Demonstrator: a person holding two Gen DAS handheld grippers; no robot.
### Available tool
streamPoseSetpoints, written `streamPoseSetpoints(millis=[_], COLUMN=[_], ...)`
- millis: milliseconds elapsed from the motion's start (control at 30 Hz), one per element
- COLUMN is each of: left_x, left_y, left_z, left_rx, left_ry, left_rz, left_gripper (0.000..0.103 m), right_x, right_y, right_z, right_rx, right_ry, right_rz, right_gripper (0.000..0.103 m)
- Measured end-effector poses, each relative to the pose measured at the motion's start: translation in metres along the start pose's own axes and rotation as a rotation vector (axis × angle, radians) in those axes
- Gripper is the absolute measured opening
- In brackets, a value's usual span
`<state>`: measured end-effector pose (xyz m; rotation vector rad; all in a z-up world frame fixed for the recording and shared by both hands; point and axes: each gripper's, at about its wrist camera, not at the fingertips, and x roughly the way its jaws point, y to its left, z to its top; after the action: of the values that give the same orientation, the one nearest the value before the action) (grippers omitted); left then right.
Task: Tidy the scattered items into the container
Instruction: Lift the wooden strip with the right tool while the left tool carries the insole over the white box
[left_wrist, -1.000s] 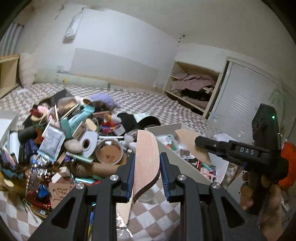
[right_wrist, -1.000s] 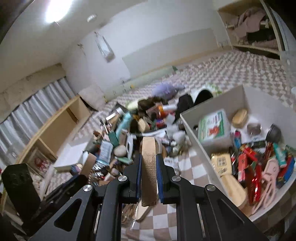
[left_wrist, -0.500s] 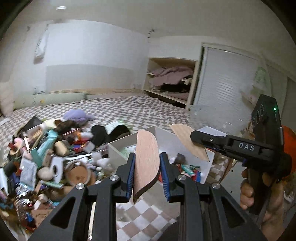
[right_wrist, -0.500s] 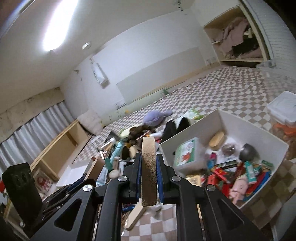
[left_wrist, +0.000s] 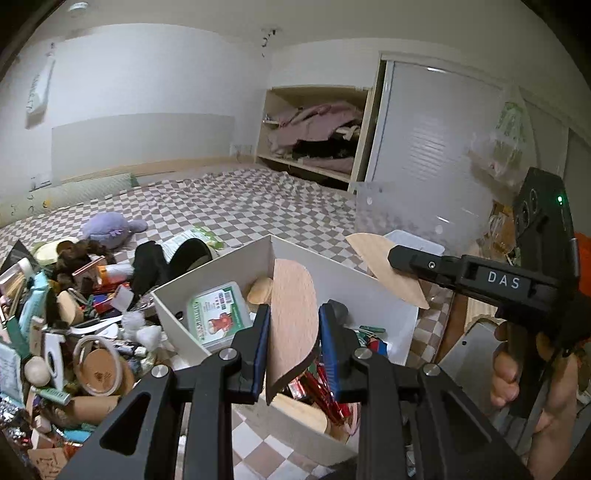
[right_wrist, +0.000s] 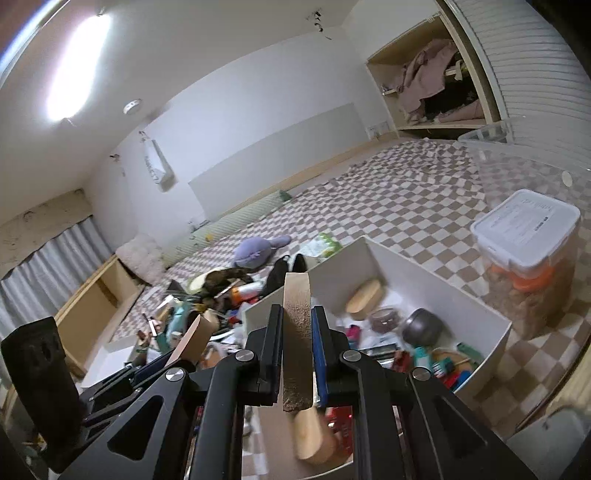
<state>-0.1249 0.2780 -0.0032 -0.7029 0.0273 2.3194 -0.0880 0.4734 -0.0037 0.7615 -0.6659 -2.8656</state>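
While the clutter pile (left_wrist: 74, 332) of tubes, tape rolls and packets sits at the lower left of the left wrist view, the left gripper (left_wrist: 291, 343) at centre is clamped on a flat wooden piece (left_wrist: 291, 325) with a rounded top, held edge-up, likely to drop cleanly into the white box (left_wrist: 384, 295) behind it. At right, the right gripper (right_wrist: 297, 343) pinches a similar thin board (right_wrist: 296, 332), rough-edged, poised over that open-topped, smooth-walled container.
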Motion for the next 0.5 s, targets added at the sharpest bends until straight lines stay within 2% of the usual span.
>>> streamPoseSetpoints(millis=[133,300,500], left_x=[0.028,0.057,0.085], left_y=[-0.003,-0.006,-0.01], left_z=[0.006,0.012,0.013], left_rx=[0.001,0.009,0.022], left_ry=[0.057,0.125,0.188], left_rz=[-0.014,-0.024,-0.02], left_gripper=[0.026,0.026,0.026], right_x=[0.018,0.054,0.085], right_y=[-0.008,-0.014,-0.02], right_z=[0.008,0.017,0.021], right_rx=[-0.028,-0.054,-0.122], right_ry=[0.05,0.175,0.286], right_rz=[-0.021,-0.012,-0.065], right_gripper=[0.015,0.015,0.015])
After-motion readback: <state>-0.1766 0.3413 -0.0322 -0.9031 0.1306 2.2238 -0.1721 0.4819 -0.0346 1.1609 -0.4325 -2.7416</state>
